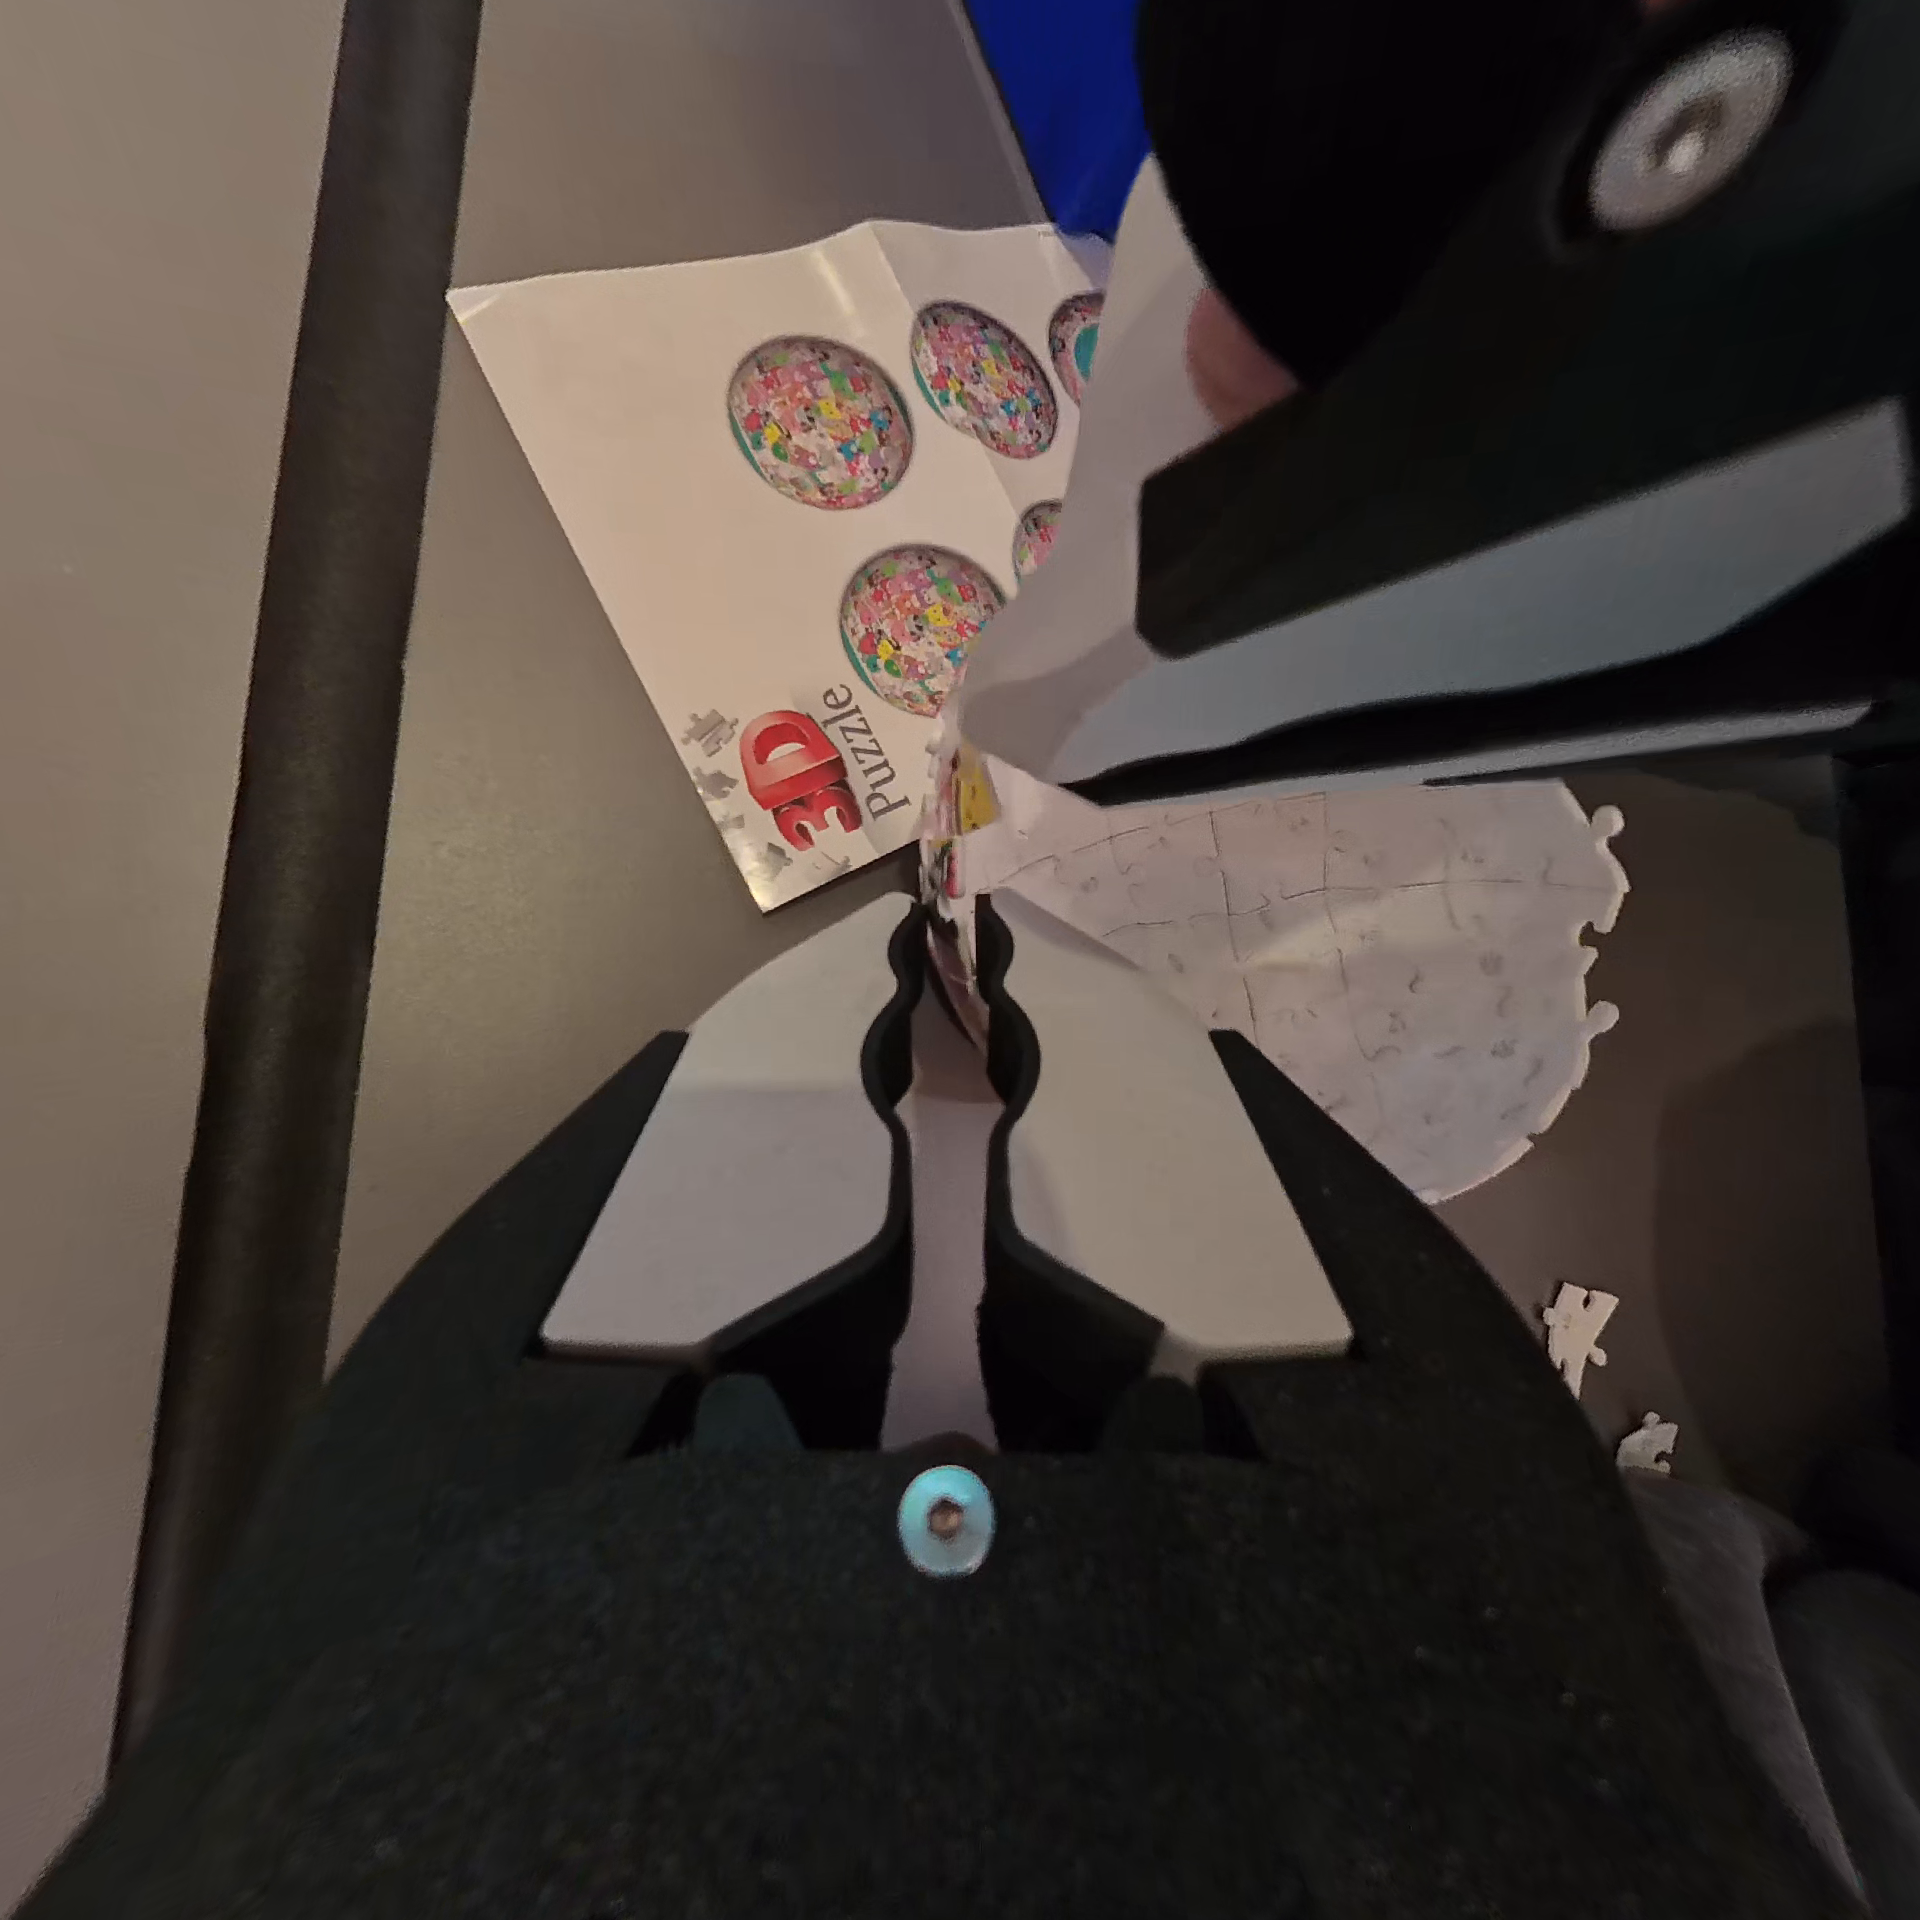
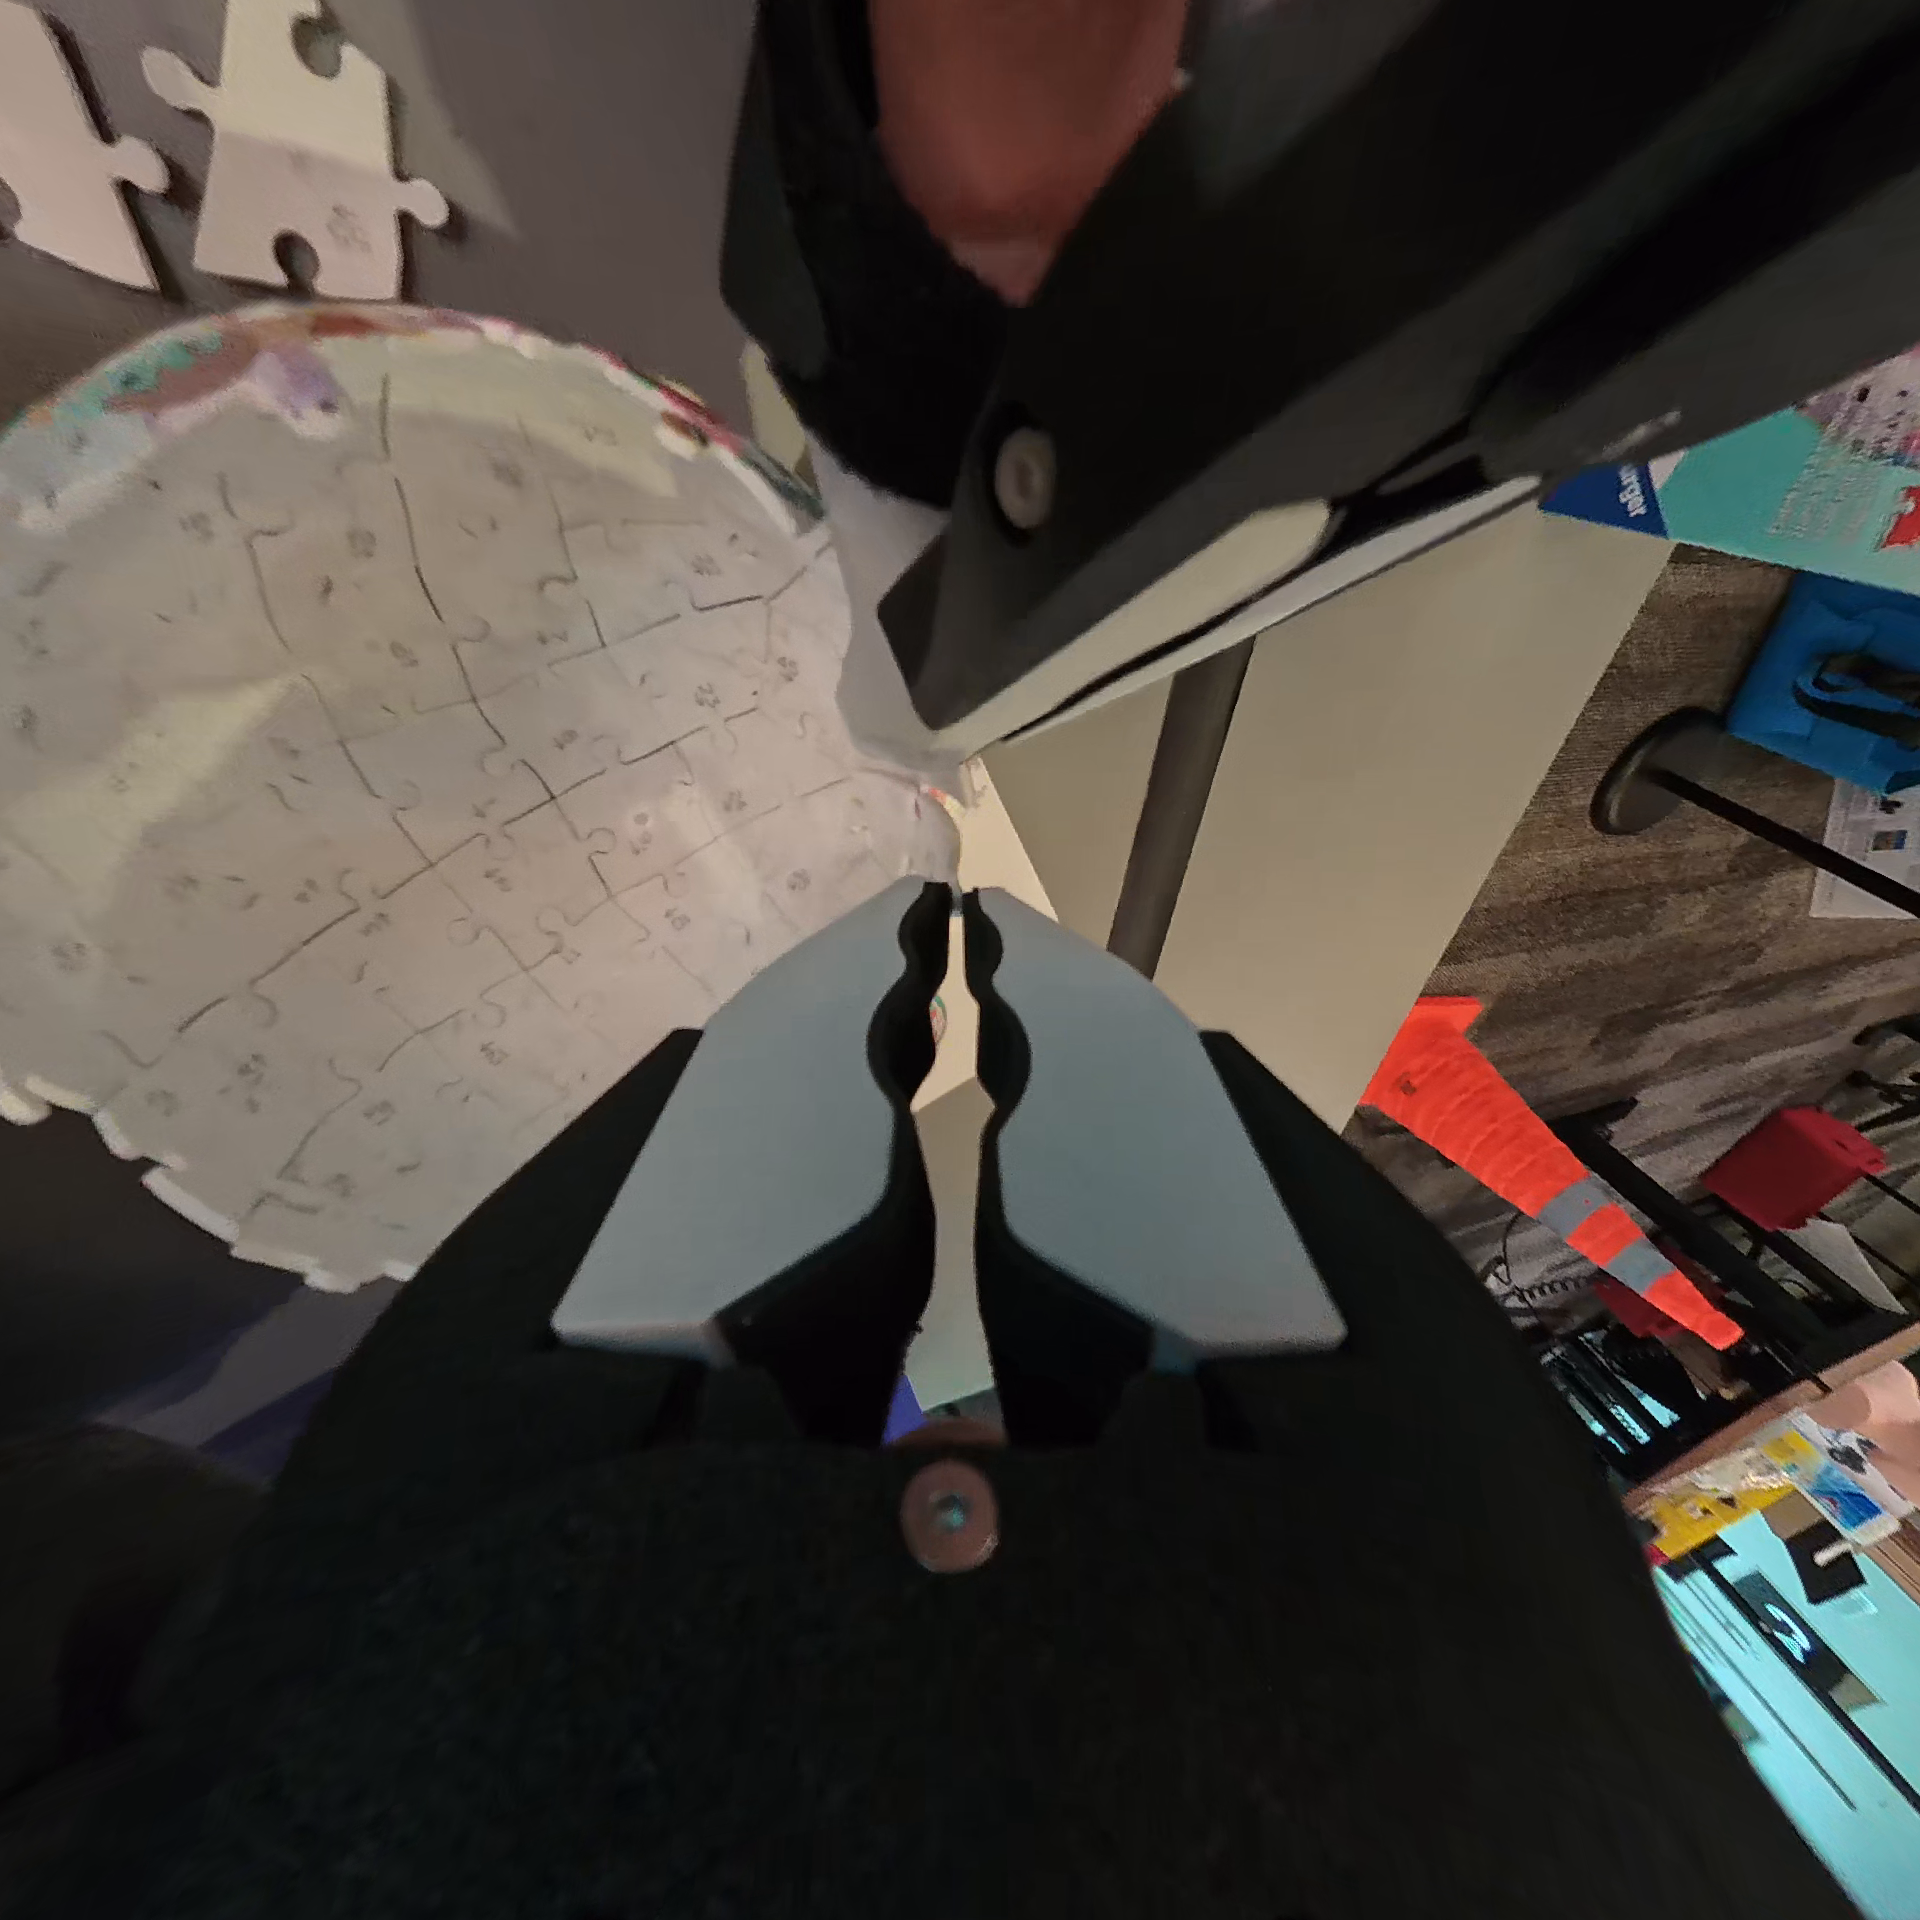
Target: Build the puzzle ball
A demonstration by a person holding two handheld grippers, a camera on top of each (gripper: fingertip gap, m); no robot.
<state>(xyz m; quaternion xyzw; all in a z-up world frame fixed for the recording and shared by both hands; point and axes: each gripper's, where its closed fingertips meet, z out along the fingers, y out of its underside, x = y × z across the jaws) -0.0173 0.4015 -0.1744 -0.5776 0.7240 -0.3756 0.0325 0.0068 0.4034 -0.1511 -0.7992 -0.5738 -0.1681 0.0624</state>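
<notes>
Gripping the rim of the half-built puzzle ball at frame centre, the left tool is closed; the right tool, closed on a piece, meets that same rim edge-on.

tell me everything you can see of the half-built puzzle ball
The puzzle ball is a partly built curved shell of interlocked pieces. Its pale inner side faces both cameras, with small marks on each piece; colourful print shows along the rim. The far edge is jagged with open tabs. It looks like thin stiff plastic or card. It is held tilted above the dark table, with the left gripper and right gripper both pinching its rim close together.
</notes>
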